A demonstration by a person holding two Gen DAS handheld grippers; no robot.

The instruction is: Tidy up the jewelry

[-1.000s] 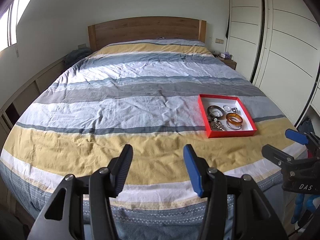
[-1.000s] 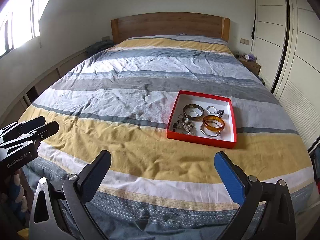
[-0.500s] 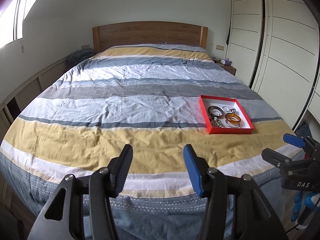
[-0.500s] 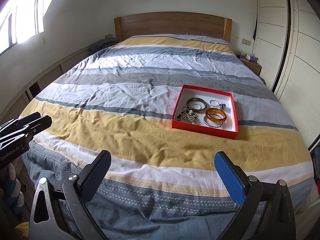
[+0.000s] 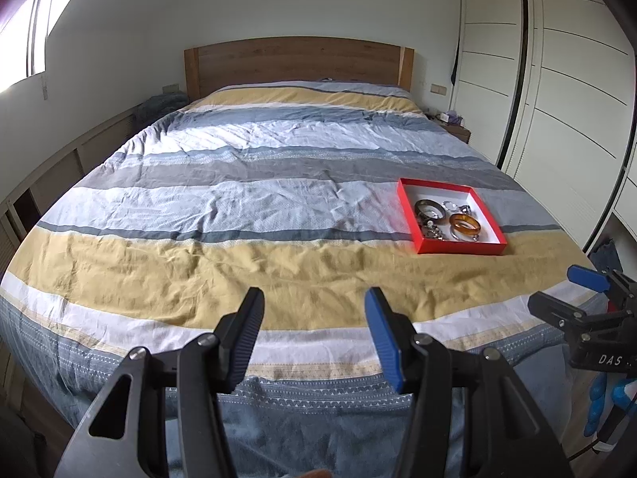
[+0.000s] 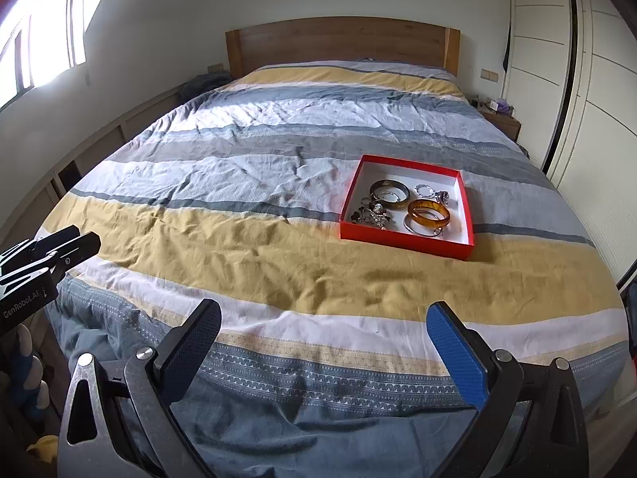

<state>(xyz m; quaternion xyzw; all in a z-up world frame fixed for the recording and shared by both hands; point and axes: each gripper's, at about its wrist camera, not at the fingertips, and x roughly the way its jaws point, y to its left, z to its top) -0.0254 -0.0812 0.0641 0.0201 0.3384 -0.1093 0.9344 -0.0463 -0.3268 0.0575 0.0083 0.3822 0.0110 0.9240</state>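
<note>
A wide bed [image 6: 278,183] under a cover striped in blue, grey, white and yellow was backed by a wooden headboard [image 6: 342,42] against a pale wall [image 5: 278,4]. White wardrobe doors [image 5: 573,79] were ranged along the right; daylight was admitted by a window [image 6: 36,40] at left.

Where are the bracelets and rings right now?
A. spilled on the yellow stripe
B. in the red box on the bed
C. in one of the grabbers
B: the amber bangle and the other pieces lie inside the red box, while both grippers are open and empty.
</note>
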